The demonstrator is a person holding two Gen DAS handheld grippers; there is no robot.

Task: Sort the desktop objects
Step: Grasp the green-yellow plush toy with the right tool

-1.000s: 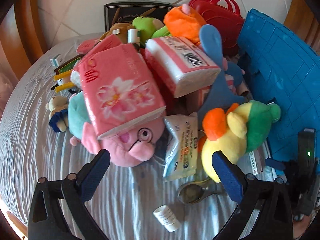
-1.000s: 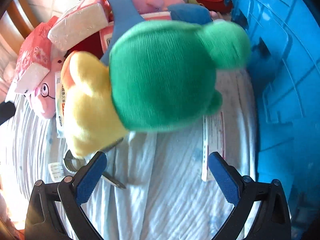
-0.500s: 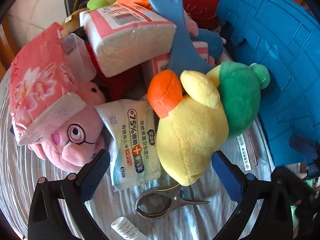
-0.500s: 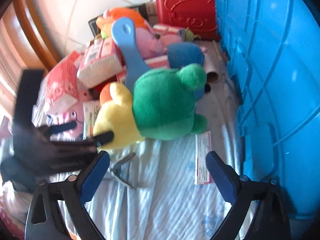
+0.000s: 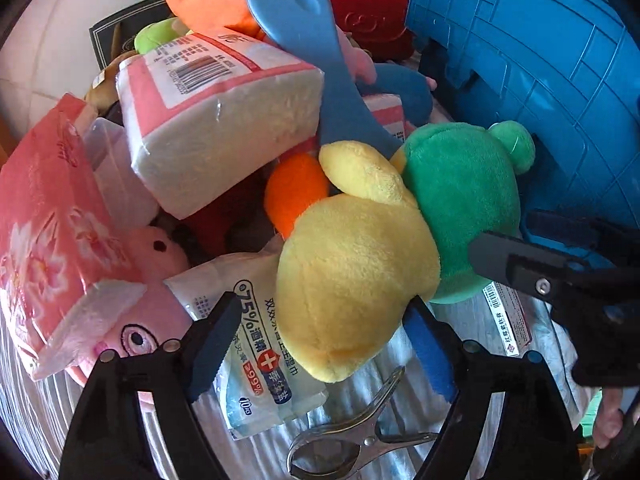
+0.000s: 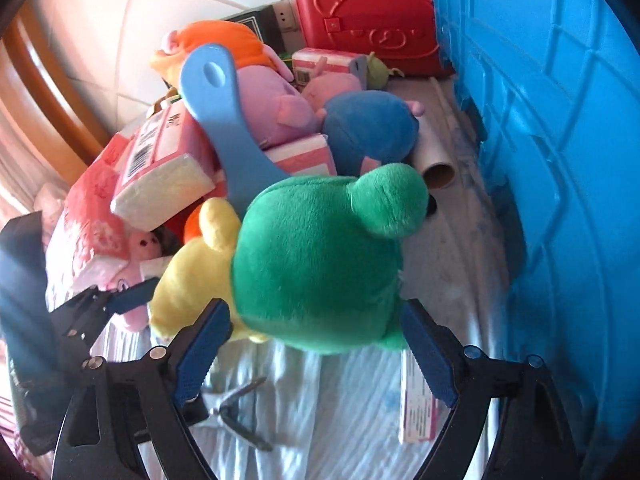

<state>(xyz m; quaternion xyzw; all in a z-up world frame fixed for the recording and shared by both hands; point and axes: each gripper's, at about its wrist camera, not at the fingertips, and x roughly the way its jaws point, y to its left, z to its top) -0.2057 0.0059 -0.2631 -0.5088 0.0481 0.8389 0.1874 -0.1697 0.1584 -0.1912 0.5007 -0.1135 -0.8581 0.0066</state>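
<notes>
Yellow-and-green plush toy [image 5: 360, 264] on the striped cloth [image 6: 352, 408], beside the blue crate [image 6: 560, 160]. Left gripper [image 5: 324, 344] jaws closing about its yellow end, right gripper [image 6: 316, 352] jaws closing about its green end; firm pad contact not discernible.

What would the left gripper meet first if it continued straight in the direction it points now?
Most likely the yellow plush body of the yellow-and-green soft toy, which sits between the closing jaws of the left gripper. Whether the pads already touch it is unclear.
</notes>
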